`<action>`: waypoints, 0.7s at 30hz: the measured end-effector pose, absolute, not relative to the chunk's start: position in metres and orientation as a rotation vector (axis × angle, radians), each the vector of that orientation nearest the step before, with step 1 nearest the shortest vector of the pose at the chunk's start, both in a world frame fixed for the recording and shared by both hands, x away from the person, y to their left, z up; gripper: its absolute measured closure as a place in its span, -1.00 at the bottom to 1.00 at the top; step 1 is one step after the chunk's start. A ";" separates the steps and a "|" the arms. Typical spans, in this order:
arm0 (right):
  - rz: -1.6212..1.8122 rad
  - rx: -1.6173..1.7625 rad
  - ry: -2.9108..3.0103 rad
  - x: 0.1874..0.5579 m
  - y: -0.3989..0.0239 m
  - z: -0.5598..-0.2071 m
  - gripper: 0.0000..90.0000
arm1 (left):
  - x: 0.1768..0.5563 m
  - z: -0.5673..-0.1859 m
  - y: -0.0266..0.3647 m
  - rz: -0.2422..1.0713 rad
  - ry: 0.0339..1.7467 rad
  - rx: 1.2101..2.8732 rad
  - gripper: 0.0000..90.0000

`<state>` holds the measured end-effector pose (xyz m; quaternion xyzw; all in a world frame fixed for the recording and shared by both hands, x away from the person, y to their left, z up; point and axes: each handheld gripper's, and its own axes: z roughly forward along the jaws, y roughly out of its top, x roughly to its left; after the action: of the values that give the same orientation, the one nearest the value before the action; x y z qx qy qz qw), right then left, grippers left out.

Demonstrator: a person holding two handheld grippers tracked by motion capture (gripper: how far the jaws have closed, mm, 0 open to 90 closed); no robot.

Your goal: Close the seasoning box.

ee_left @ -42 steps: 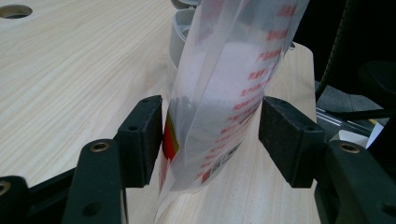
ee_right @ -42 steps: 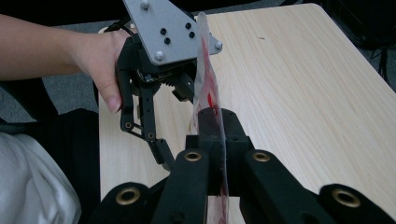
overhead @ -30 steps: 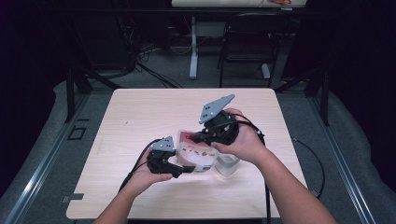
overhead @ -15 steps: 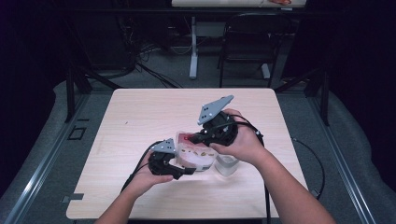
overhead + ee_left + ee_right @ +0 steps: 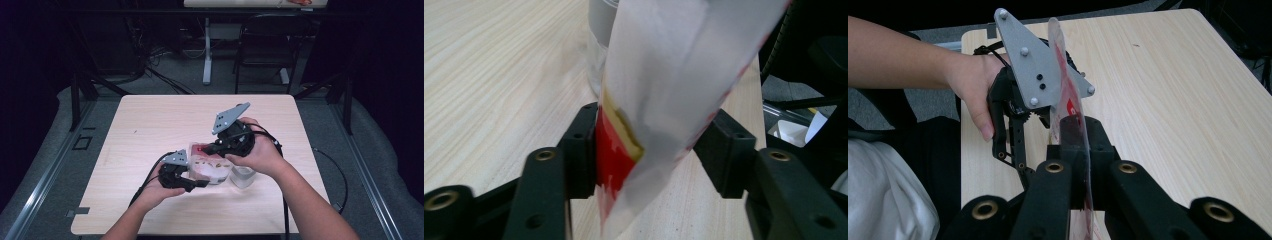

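Right gripper (image 5: pixel 1075 145) clamped on bag (image 5: pixel 1068 107)

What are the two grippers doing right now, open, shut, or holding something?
Left gripper: jaws just been closing around the red-and-white plastic pouch; firm pad contact cannot be told.
Right gripper: shut on the pouch's edge.
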<state>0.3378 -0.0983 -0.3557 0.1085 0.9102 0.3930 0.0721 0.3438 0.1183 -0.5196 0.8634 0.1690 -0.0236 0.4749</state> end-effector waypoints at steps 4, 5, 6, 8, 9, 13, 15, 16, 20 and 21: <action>1.180 0.316 2.738 0.338 -0.099 -0.356 1.00 | 0.343 -0.520 0.119 -0.062 0.409 2.113 0.18; 1.181 0.314 2.738 0.338 -0.099 -0.356 1.00 | 0.343 -0.519 0.119 -0.063 0.405 2.116 0.19; 1.182 0.315 2.739 0.338 -0.100 -0.356 0.99 | 0.342 -0.519 0.120 -0.064 0.404 2.116 0.20; 1.187 0.316 2.741 0.338 -0.100 -0.356 0.99 | 0.342 -0.519 0.120 -0.061 0.400 2.120 0.22; 1.188 0.312 2.742 0.338 -0.100 -0.356 0.99 | 0.342 -0.518 0.121 -0.058 0.395 2.123 0.23; 1.184 0.304 2.748 0.338 -0.100 -0.356 0.99 | 0.341 -0.517 0.121 -0.053 0.394 2.130 0.25; 1.180 0.302 2.751 0.338 -0.100 -0.356 0.98 | 0.340 -0.516 0.122 -0.040 0.398 2.139 0.27; 1.181 0.303 2.754 0.338 -0.101 -0.356 0.98 | 0.339 -0.516 0.123 -0.038 0.399 2.142 0.27; 1.181 0.309 2.754 0.339 -0.101 -0.355 0.93 | 0.339 -0.514 0.124 -0.034 0.411 2.165 0.29; 1.185 0.310 2.755 0.339 -0.102 -0.355 0.92 | 0.339 -0.513 0.125 -0.032 0.414 2.169 0.29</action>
<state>0.3391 -0.1016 -0.3554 0.1027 0.9119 0.3924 0.0631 0.3388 0.1249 -0.5131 0.8773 0.1675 -0.0131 0.4496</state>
